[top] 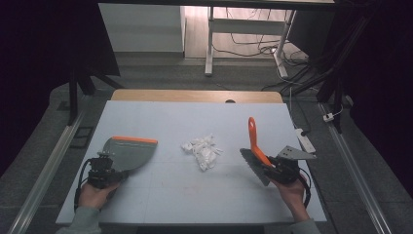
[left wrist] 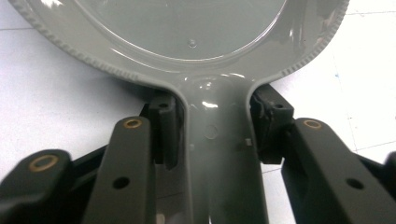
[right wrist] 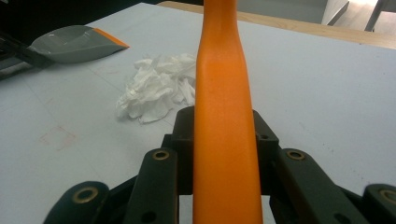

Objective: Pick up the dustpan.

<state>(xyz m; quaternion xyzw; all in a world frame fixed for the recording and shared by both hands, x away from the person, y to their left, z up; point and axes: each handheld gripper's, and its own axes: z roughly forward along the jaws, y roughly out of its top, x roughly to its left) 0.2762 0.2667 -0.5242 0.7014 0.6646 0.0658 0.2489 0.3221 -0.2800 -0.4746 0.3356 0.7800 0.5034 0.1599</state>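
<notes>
A heap of crumpled white tissue point(top: 202, 151) lies near the middle of the pale worktop point(top: 195, 195), between the two tools and touching neither. To its left sits a grey dustpan point(top: 127, 152) with an orange lip along its far edge, flat on the worktop, mouth turned toward the heap. The left gripper point(left wrist: 212, 133) has its jaws clenched on the dustpan's grey handle point(left wrist: 219, 154), one pad pressed to each side of the neck; from that close the pan's front edge is cut off by the frame. To the right of the heap, the right gripper point(right wrist: 224, 140) is clamped on the orange handle point(right wrist: 224, 116) of a hand brush point(top: 255, 151). Its grey bristle head is angled down toward the worktop; whether the bristles touch it is hard to make out. Beyond the worktop's wooden far edge lies a dim floor strewn with cables point(top: 272, 48).
</notes>
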